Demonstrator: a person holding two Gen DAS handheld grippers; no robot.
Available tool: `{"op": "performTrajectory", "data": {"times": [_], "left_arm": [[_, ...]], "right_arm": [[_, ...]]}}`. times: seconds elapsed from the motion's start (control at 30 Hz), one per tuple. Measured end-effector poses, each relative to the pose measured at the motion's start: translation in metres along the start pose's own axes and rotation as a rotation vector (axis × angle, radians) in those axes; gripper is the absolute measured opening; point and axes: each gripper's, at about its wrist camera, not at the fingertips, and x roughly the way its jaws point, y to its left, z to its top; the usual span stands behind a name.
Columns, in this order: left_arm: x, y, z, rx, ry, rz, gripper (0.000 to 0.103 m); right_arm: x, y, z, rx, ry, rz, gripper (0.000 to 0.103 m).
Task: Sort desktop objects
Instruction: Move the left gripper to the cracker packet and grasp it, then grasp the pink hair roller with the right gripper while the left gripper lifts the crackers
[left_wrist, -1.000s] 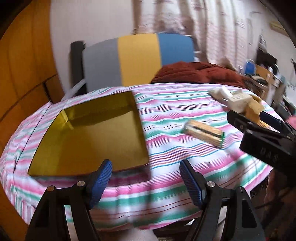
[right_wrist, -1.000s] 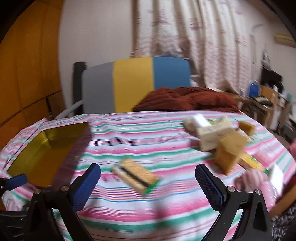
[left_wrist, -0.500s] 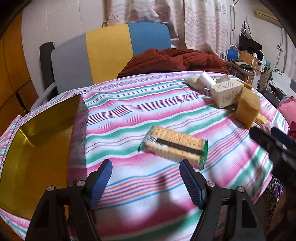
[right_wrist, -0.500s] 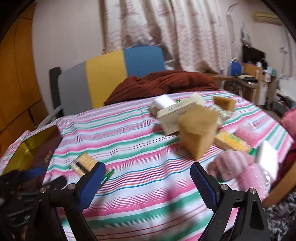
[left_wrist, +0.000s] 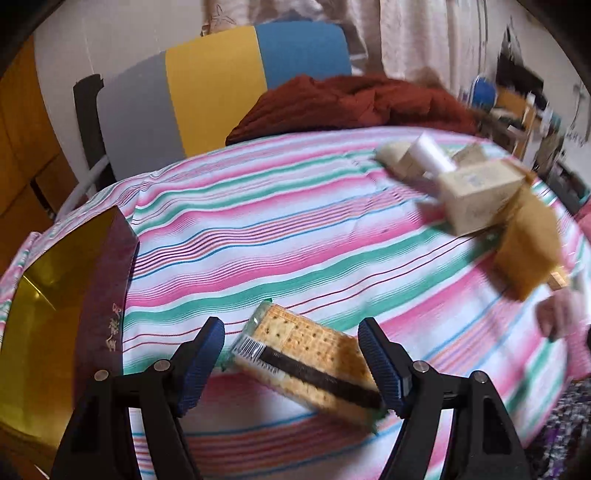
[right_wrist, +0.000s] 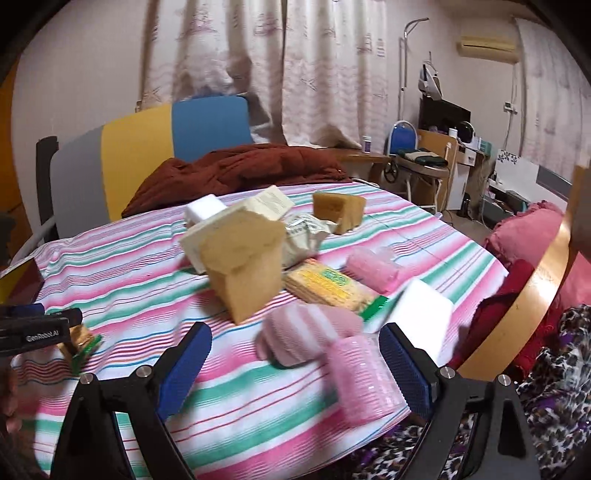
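Figure: you are bringing the left claw (left_wrist: 290, 356) down around the clear-wrapped pack of sandwich crackers with a dark filling stripe (left_wrist: 308, 360), which is lying flat and askew on the bench covered in pink, green and white striped cloth (left_wrist: 258, 236). A second ago this claw was looking over the gold-lined, dark-walled open box (left_wrist: 55, 306); half a second ago the cracker pack was lying ahead of the fingertips; now it is sitting between the two blue pads, whose jaws are standing wide, with the right pad close against the pack's far end and the left pad just clear of it, so nothing is gripped yet. The box is now lying just beside the pack, to its left. Your right claw (right_wrist: 295, 363) is likewise gaping and holding nothing; it has swung away from the cracker pack and is now hovering over the pink ribbed hair rollers (right_wrist: 360, 376) near the bench edge, with the tan sponge block (right_wrist: 247, 269), the yellow-and-green cracker pack (right_wrist: 328, 286) and the cream cartons (right_wrist: 210, 232) beyond. In terms of the sort, the shift suggests that the striped-filling pack is the item in hand, with the box a likely destination; closing squarely matters, since the pack is lying diagonally across the jaws.
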Motion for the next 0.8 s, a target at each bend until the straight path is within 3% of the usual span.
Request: {"op": "performTrajectory", "data": {"times": [0.3, 0.37, 0.5, 0.7, 0.8], "left_arm": [[0.019, 0.015, -0.012, -0.02, 0.006, 0.031, 0.079], [0.019, 0.02, -0.014, -0.033, 0.003, 0.022, 0.079], [0.019, 0.029, -0.019, -0.06, -0.003, 0.006, 0.083], [0.019, 0.039, -0.026, -0.081, -0.016, -0.017, 0.085], [0.018, 0.04, -0.027, -0.069, -0.02, -0.02, 0.086]], "right_arm": [[0.009, -0.029, -0.016, -0.017, 0.048, -0.057, 0.091], [0.012, -0.037, -0.02, 0.001, 0.071, -0.048, 0.079], [0.019, -0.046, -0.028, 0.029, 0.116, -0.013, 0.075], [0.031, -0.044, -0.035, 0.016, 0.142, -0.018, 0.055], [0.032, -0.042, -0.034, 0.012, 0.136, 0.0, 0.052]]}}
